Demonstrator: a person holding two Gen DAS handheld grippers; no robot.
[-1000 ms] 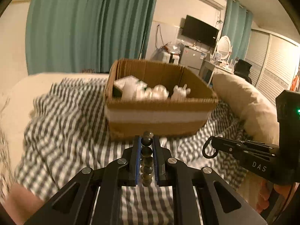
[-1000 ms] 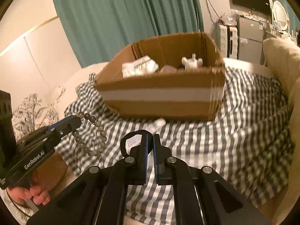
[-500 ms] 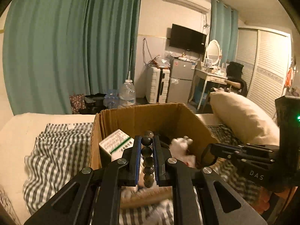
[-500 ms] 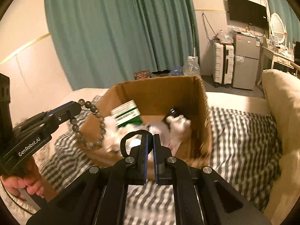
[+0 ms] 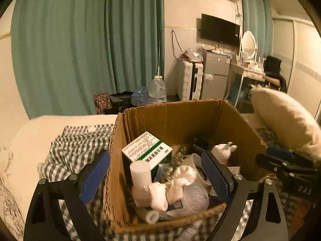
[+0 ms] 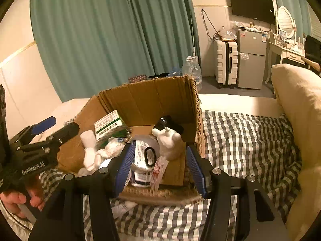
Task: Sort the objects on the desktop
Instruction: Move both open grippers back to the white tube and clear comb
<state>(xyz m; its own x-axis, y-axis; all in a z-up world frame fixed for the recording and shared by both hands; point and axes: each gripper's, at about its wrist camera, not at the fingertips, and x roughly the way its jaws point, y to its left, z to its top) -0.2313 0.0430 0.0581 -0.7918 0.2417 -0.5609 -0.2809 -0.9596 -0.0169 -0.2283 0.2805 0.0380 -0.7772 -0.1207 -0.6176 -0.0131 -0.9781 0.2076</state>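
A cardboard box (image 5: 118, 160) (image 6: 144, 100) stands on the checked bedcover, full of small items: a green-and-white medicine box (image 5: 146, 150) (image 6: 108, 123), a white bottle (image 5: 140, 174), a white figurine (image 5: 222, 150) (image 6: 168, 140) and a black ring (image 6: 149, 156) lying on a packet. My left gripper (image 5: 158, 172) is open and empty over the box's near left part. My right gripper (image 6: 160, 164) is open and empty over the box's near right part. The bead bracelet is not clearly visible among the items.
The checked cover (image 6: 240, 140) spreads to the right of the box, with a beige pillow (image 6: 297, 104) beyond it. Teal curtains (image 5: 90, 50), a water jug (image 5: 157, 89), a suitcase and a small fridge (image 6: 250, 58) stand behind the bed.
Both grippers have risen over the box and opened. The left let go of the bead bracelet and the right let go of the black ring, which now lies in the box.
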